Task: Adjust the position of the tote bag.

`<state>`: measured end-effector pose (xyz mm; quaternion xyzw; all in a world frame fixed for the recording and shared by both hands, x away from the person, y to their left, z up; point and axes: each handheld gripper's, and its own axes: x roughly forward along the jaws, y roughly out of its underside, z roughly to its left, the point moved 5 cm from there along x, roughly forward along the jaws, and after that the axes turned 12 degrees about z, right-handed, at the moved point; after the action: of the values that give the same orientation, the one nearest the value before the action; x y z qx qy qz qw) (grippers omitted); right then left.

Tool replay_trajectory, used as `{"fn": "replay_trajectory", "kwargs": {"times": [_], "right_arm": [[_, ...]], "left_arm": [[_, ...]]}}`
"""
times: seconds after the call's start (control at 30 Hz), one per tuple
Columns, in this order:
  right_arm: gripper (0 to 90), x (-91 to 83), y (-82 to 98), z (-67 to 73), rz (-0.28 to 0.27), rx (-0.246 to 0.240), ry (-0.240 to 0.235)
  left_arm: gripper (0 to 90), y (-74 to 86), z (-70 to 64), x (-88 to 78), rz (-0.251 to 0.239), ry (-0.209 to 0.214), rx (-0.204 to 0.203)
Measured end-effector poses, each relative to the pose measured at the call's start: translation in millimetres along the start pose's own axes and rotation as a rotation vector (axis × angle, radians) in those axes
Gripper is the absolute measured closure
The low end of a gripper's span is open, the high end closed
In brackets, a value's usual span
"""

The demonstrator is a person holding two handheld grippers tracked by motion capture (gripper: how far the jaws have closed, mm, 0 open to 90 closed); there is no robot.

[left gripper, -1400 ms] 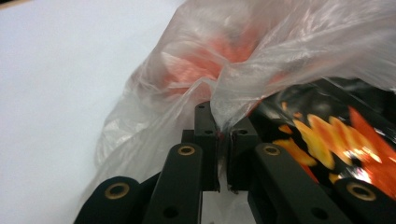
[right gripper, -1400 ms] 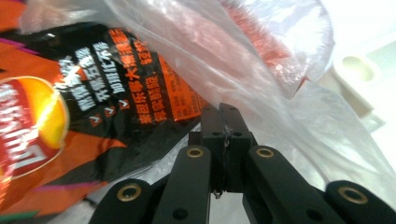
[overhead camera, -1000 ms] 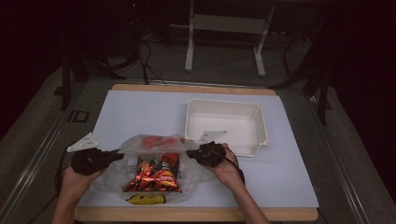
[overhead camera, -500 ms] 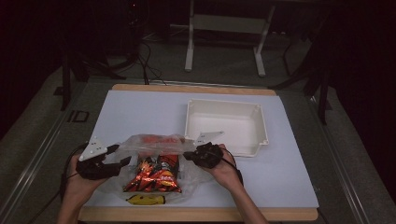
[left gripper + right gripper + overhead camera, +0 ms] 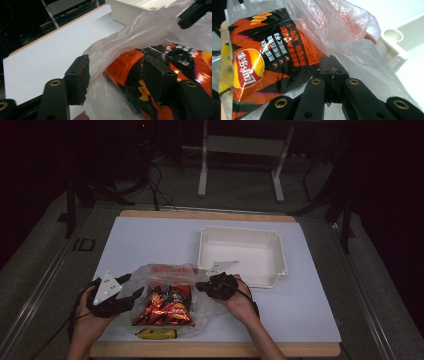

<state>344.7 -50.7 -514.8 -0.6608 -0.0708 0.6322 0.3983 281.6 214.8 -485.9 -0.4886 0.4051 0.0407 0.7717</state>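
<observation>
So here the person has a clear plastic bag (image 5: 170,292) lying at the near edge of the table (image 5: 150,240), stuffed with orange chip packets (image 5: 167,302), and there's something yellow (image 5: 150,334) at its near end, maybe a banana, hard to say.

The right gripper (image 5: 202,286) is clamped tight on the bag. In the right gripper view its two black jaws are pressed flat together with a fold of the thin plastic pinched between them, and the big chip packet (image 5: 262,62) sits just past and to the left of the fingertips. Looks like this hand is just the anchor, pinning one side of the bag's mouth so it doesn't slide around.

The left gripper (image 5: 137,294) is a different story. Its jaws have just been opening and then closing back a bit, and now they stand wide apart. In the left gripper view one finger (image 5: 78,77) sits outside the bag on the table side, the other finger (image 5: 157,75) is over the packets, and the plastic edge runs loosely between them, with nothing pressed. My guess is it's re-gripping, hunting for a better bite on the opposite lip so the bag can be spread open.

The white tray (image 5: 280,270) waits just beyond the right gripper's fingers, probably where the snacks are headed.
</observation>
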Motion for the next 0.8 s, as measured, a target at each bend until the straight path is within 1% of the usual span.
{"fn": "replay_trajectory", "kwargs": {"times": [0.03,0.13,0.2,0.23,0.27,0.3,0.37,0.4,0.47,0.6,0.67,0.8], "right_arm": [[90.0,0.0,-0.4,0.1,-0.001,0.001,-0.001],[89.8,-0.1,-1.9,-0.3,-0.004,-0.002,-0.010],[88.7,0.2,-2.7,0.4,-0.004,-0.004,-0.019],[87.7,0.4,-2.8,0.8,-0.003,-0.008,-0.022],[86.6,0.6,-2.9,1.3,-0.002,-0.010,-0.025],[85.8,0.9,-2.7,1.7,0.000,-0.013,-0.027],[83.4,2.0,-2.1,2.8,0.007,-0.027,-0.029],[82.2,2.5,-1.6,3.6,0.012,-0.034,-0.030],[81.5,3.2,-0.8,4.6,0.017,-0.044,-0.027],[79.9,2.9,-0.5,3.3,0.013,-0.038,-0.021],[79.5,3.1,-0.1,1.8,0.014,-0.033,-0.018],[77.2,3.0,0.7,1.4,0.013,-0.031,-0.013]], "left_arm": [[39.2,-2.3,-0.1,4.4,0.004,0.004,0.001],[40.1,-9.3,0.0,17.7,0.028,-0.008,0.011],[45.3,-12.8,1.6,26.0,0.058,-0.037,0.010],[49.2,-14.3,3.0,29.2,0.065,-0.040,0.006],[54.2,-15.8,4.8,31.8,0.068,-0.038,-0.008],[58.9,-17.3,7.0,33.9,0.062,-0.037,-0.031],[69.8,-20.1,12.3,36.3,0.047,-0.021,-0.073],[73.6,-21.3,14.9,36.8,0.037,-0.013,-0.089],[78.3,-23.2,19.0,37.0,0.022,0.000,-0.111],[82.5,-25.0,24.1,36.9,0.020,-0.007,-0.127],[84.3,-25.4,26.7,36.5,0.024,-0.020,-0.134],[86.0,-24.5,30.9,36.9,0.022,-0.023,-0.157]]}}
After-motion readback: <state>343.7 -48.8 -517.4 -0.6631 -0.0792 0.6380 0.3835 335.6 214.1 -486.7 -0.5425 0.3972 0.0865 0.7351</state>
